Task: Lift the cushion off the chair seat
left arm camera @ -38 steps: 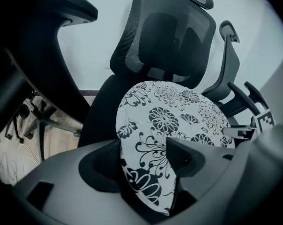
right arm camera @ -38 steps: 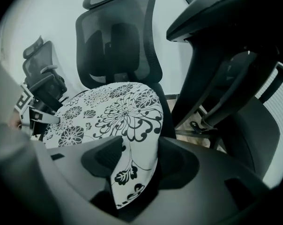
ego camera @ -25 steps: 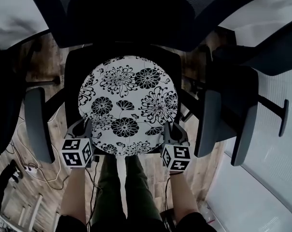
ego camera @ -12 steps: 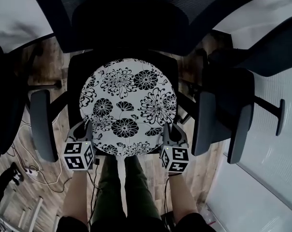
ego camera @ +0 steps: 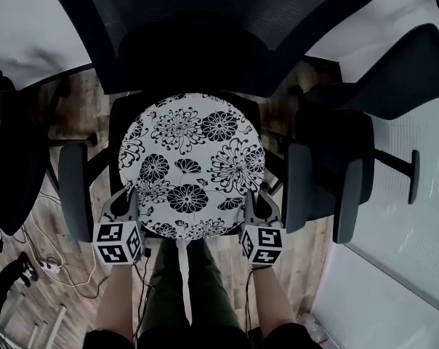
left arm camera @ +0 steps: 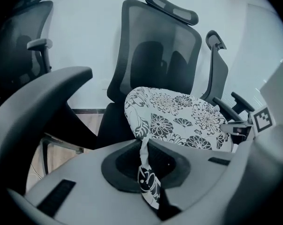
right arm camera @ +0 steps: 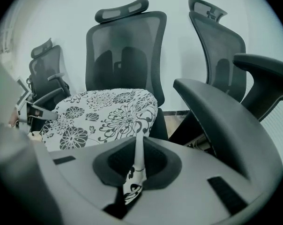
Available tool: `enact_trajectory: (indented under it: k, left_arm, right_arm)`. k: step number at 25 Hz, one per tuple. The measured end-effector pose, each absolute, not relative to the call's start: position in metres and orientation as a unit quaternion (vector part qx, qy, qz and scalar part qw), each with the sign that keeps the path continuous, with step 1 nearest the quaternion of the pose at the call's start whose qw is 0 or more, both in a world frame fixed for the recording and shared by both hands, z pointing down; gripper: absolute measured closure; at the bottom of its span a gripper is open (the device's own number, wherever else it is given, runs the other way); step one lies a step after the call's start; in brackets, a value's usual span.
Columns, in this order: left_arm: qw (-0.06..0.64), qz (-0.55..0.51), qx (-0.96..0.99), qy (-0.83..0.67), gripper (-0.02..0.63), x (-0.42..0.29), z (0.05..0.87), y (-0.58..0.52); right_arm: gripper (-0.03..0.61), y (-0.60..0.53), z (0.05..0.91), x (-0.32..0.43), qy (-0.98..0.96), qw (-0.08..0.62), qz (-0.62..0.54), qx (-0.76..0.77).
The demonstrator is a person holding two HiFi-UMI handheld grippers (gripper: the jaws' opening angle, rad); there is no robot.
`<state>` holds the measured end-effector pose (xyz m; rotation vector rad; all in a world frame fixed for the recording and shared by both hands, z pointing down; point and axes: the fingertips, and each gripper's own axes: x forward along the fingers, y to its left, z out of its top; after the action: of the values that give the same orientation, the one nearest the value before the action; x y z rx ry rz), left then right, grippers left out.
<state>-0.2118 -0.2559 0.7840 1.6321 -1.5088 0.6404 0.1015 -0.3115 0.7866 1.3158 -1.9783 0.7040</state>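
Note:
A round cushion (ego camera: 190, 162) with a black-and-white flower print lies on the black seat (ego camera: 254, 104) of an office chair, in front of its mesh back (ego camera: 205, 20). At the cushion's near left rim, my left gripper (ego camera: 129, 201) is shut on a fold of the cover. The left gripper view shows that printed fabric (left arm camera: 148, 186) pinched between the jaws, with the cushion (left arm camera: 179, 116) rising behind. My right gripper (ego camera: 251, 203) is shut on the near right rim the same way. In its own view a strip of cover (right arm camera: 134, 172) runs up to the cushion (right arm camera: 104, 111).
The chair's armrests (ego camera: 74, 191) (ego camera: 296, 187) flank the two grippers. Another black chair (ego camera: 343, 144) stands close on the right and a dark one (ego camera: 9, 158) on the left. Cables (ego camera: 30, 267) lie on the wooden floor. The person's legs (ego camera: 183, 289) are below the cushion.
The head view has drifted, so chair and armrests sit a little differently in the picture. Both grippers keep their hold on the cushion's near rim and have hardly moved.

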Motion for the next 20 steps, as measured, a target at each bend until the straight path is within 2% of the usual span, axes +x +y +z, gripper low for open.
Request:
enact_trajectory:
  k: [4, 7, 9, 20]
  left_arm:
    - [0.418, 0.252, 0.642, -0.592, 0.583, -0.219, 0.789, -0.266]
    - [0.487, 0.266, 0.607, -0.569, 0.583, -0.213, 0.784, -0.256]
    - [0.507, 0.270, 0.595, -0.563, 0.583, -0.214, 0.783, -0.260]
    - [0.485, 0.260, 0.606, -0.574, 0.583, -0.217, 0.780, -0.264]
  right_arm:
    - [0.541, -0.323, 0.787, 0.094, -0.750, 0.336, 0.271, 0.501]
    - [0.541, -0.322, 0.770, 0.097, -0.723, 0.403, 0.305, 0.471]
    - [0.541, -0.328, 0.766, 0.096, -0.712, 0.424, 0.317, 0.462]
    - [0.541, -0.327, 0.769, 0.095, -0.718, 0.400, 0.311, 0.478]
